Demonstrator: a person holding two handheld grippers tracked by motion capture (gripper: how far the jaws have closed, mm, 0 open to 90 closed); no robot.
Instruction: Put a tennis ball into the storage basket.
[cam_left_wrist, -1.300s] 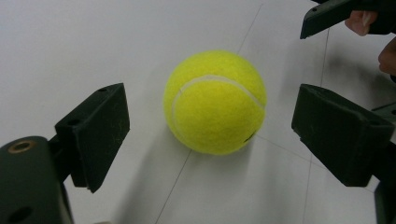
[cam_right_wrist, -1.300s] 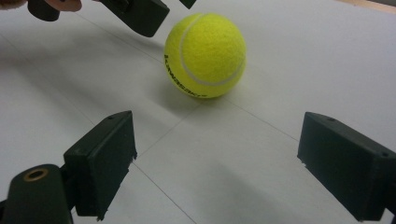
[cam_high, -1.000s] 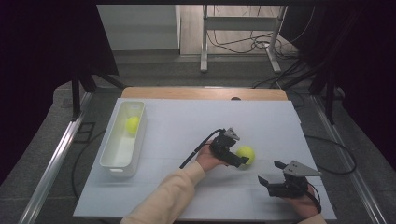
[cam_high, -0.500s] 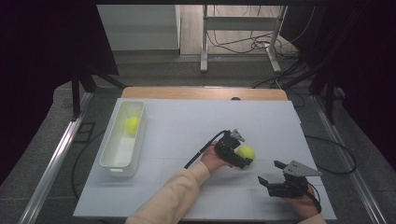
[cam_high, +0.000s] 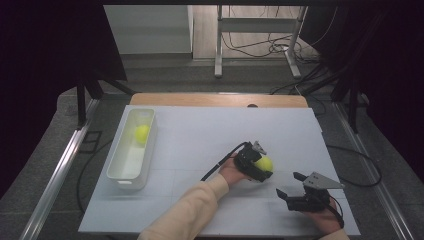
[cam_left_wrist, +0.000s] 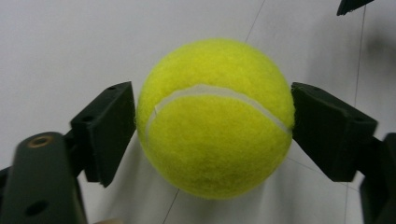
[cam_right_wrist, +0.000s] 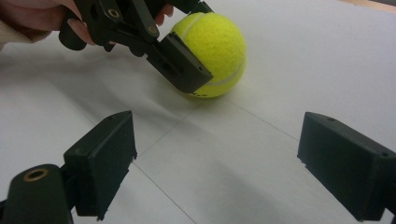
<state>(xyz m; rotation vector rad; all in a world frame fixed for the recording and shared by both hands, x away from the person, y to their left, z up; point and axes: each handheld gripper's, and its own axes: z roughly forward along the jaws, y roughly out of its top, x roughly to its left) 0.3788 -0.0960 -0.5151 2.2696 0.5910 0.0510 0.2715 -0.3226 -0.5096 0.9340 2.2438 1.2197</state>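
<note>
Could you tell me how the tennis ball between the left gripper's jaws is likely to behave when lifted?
The tennis ball is round, so it would probably roll if released. Its fuzzy felt likely resists slipping against the left gripper's pads, which have just closed onto its sides.

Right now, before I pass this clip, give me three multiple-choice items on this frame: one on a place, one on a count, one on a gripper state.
1. Where is the white bin?
A. At the table's left side
B. At the table's right edge
C. Under the right gripper

2. How many tennis balls are there?
A. One
B. Two
C. Four

3. How does the left gripper stand?
A. Wide open over bare table
B. Jaws against a tennis ball
C. Shut on a cable

Key: 1 A, the high view shows the bin left of both hands. 2 B, one ball in bin, one held tennis ball between the left jaws. 3 B, the jaws have just been closing and the left gripper view shows both pads touching the ball; the right gripper waits open nearby.
</note>
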